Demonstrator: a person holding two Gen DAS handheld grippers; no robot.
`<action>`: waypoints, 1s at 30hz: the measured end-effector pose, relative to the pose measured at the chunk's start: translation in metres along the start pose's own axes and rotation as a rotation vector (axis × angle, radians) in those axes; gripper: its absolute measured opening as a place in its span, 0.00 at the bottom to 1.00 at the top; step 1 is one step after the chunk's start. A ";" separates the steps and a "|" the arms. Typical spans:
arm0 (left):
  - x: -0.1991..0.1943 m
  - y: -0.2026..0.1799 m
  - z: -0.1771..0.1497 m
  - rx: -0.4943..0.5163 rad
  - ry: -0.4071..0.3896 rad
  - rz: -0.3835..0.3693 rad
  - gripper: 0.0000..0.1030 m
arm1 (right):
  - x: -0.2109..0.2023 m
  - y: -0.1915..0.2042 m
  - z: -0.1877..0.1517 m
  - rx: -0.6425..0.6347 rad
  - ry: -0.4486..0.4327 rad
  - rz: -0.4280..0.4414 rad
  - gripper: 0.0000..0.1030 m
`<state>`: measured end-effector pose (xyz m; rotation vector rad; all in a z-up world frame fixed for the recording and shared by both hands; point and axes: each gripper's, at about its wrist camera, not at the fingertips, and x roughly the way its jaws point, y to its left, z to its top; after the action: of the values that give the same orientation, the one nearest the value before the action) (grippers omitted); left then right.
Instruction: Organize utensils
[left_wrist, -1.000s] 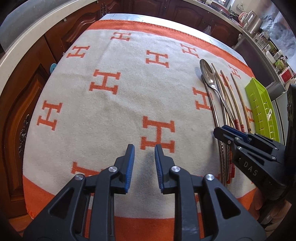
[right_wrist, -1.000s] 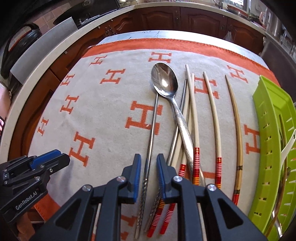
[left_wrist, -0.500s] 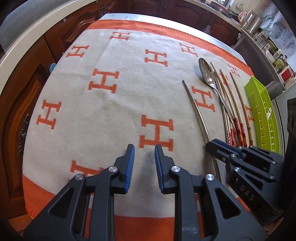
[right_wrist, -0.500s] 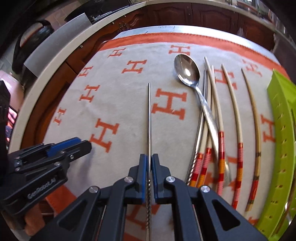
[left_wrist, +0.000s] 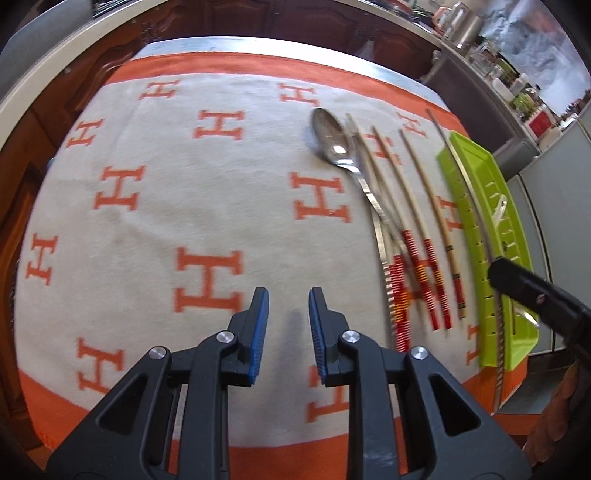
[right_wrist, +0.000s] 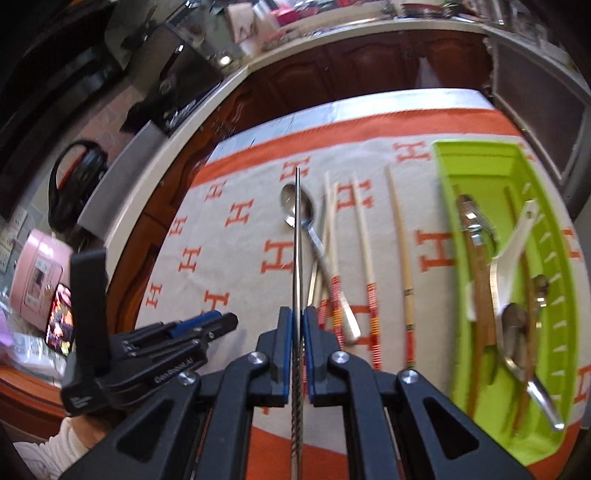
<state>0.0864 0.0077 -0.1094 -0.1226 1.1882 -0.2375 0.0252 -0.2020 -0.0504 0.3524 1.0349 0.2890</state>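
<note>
My right gripper (right_wrist: 297, 319) is shut on a metal chopstick (right_wrist: 297, 243) and holds it lifted above the blanket; in the left wrist view the chopstick (left_wrist: 476, 206) hangs over the green tray (left_wrist: 517, 236). A metal spoon (left_wrist: 332, 142) and several wooden chopsticks (left_wrist: 417, 206) with red-striped ends lie on the blanket, also in the right wrist view (right_wrist: 365, 251). The green tray (right_wrist: 561, 266) holds a white spoon (right_wrist: 513, 247) and other utensils. My left gripper (left_wrist: 288, 295) is open and empty over the blanket's middle.
An orange-and-cream H-pattern blanket (left_wrist: 159, 206) covers the table. Dark wood cabinets (right_wrist: 369, 70) and a pale counter edge curve round behind. A second metal chopstick (right_wrist: 320, 236) lies beside the spoon. A pink box (right_wrist: 37, 280) stands at left.
My right gripper has lifted the metal chopstick off the blanket and carried it right, towards the green tray. The left gripper's view has shifted slightly; its jaws stay open.
</note>
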 end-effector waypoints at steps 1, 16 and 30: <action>0.003 -0.006 0.002 0.004 -0.001 -0.015 0.19 | -0.006 -0.006 0.002 0.016 -0.019 -0.003 0.05; 0.045 -0.064 0.021 0.093 -0.011 -0.004 0.19 | -0.039 -0.094 0.001 0.191 -0.124 -0.074 0.06; 0.044 -0.071 0.024 0.077 0.003 0.010 0.19 | -0.043 -0.106 -0.003 0.210 -0.142 -0.061 0.06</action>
<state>0.1158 -0.0723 -0.1249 -0.0484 1.1812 -0.2745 0.0093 -0.3144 -0.0623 0.5223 0.9361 0.0990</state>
